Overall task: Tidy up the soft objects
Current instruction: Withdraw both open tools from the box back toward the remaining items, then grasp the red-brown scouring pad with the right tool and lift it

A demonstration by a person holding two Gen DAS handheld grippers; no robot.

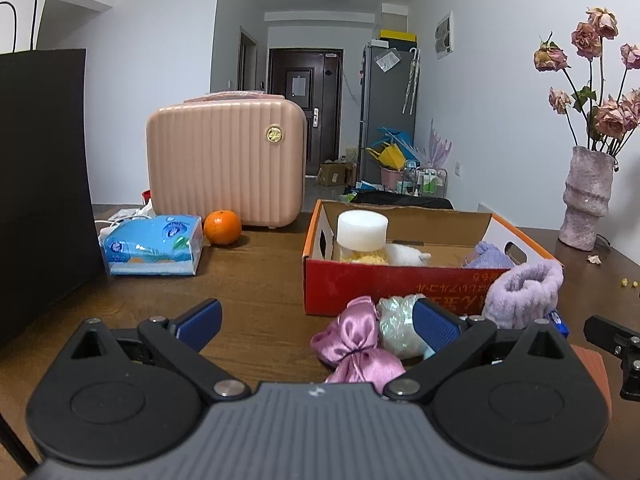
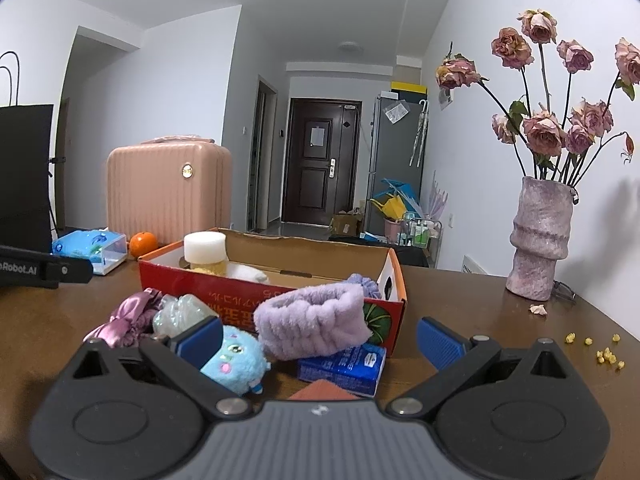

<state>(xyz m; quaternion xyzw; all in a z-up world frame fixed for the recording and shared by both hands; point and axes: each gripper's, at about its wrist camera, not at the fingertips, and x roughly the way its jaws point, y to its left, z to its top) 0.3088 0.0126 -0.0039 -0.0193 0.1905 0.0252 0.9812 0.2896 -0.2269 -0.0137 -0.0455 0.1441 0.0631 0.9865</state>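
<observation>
Soft items, left wrist view: pink satin bow scrunchie (image 1: 356, 344) and iridescent plastic scrunchie (image 1: 398, 326) lie on the brown wooden tabletop (image 1: 256, 280) before the red open cardboard box (image 1: 384, 284); fluffy lilac headband (image 1: 524, 292) at its right corner. Left hand-held gripper (image 1: 316, 320) open, holding nothing.

Right wrist view: light-blue plush toy (image 2: 238, 360) beside the headband (image 2: 316, 320), which rests on a blue carton (image 2: 344, 368) against the box (image 2: 280, 292). Right hand-held gripper (image 2: 320, 340) spread wide, empty. White foam cylinder (image 2: 205, 246) inside the box.
</observation>
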